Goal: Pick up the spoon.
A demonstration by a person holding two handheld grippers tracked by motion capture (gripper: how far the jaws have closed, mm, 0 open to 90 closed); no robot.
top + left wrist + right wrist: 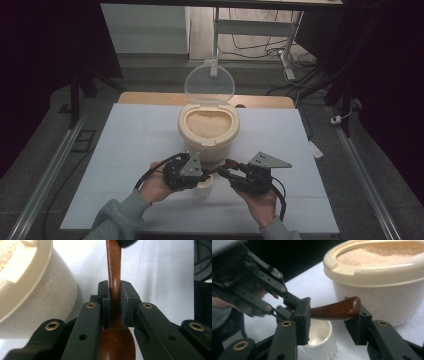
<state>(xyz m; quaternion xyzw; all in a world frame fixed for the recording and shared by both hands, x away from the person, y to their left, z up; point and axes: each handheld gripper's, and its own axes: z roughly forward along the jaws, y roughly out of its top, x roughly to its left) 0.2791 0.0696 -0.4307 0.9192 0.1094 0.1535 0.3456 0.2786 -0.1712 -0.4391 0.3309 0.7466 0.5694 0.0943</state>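
Note:
A dark wooden spoon [113,265] is clamped at its neck by my left gripper [115,290], which is shut on it, with the bowl toward the camera. In the high view the spoon [216,170] bridges the two grippers, just above a small white cup [204,188]. My right gripper [330,313] stands open around the handle's far end. The handle [334,310] lies across the gap between its jaws, and the pads do not visibly press it. The left gripper [289,303] holds the other end there. Below sits the cup [319,340].
A cream container of pale grain [209,131] stands just behind the grippers, its clear lid [209,84] raised upright at the back. It looms close in the left gripper view [32,290] and the right gripper view [382,277]. The white table cover [130,150] spreads around it.

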